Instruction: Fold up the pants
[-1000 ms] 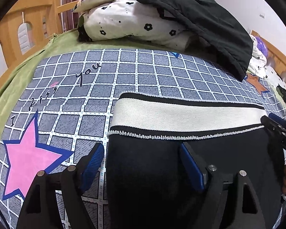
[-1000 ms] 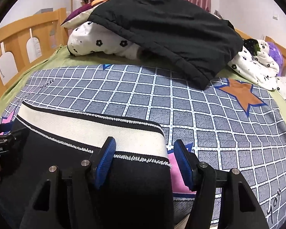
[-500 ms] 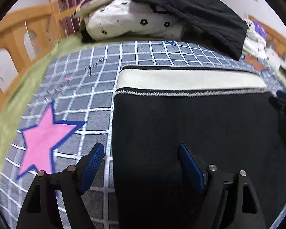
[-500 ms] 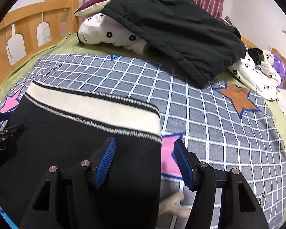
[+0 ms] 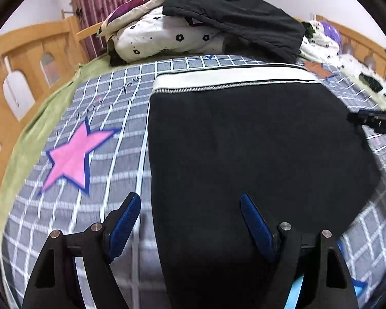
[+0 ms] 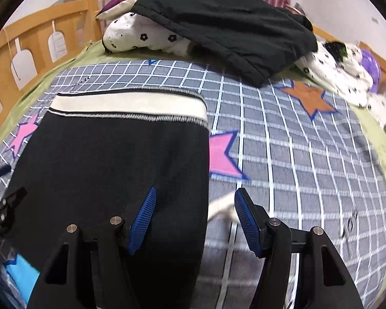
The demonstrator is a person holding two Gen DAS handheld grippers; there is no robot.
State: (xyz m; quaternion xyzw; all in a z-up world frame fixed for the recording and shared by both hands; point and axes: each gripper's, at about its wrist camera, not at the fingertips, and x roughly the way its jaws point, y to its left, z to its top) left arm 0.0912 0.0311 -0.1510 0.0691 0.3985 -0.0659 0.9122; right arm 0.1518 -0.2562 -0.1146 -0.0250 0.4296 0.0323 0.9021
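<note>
The black pants lie flat on the checked blanket, white waistband toward a black jacket heaped on floral bedding. Left gripper and right gripper straddle opposite side edges, fingers apart, gripping nothing.

The pants run off the bottom edge in both views, so the legs cannot be seen. In the left wrist view only the tip of the right claw enters from the right edge; in the right wrist view only dark parts of the left claw show at the left edge, so neither tells its opening. A pale strip beside the pants is too blurred to name. The quilt's writing is unreadable.
</note>
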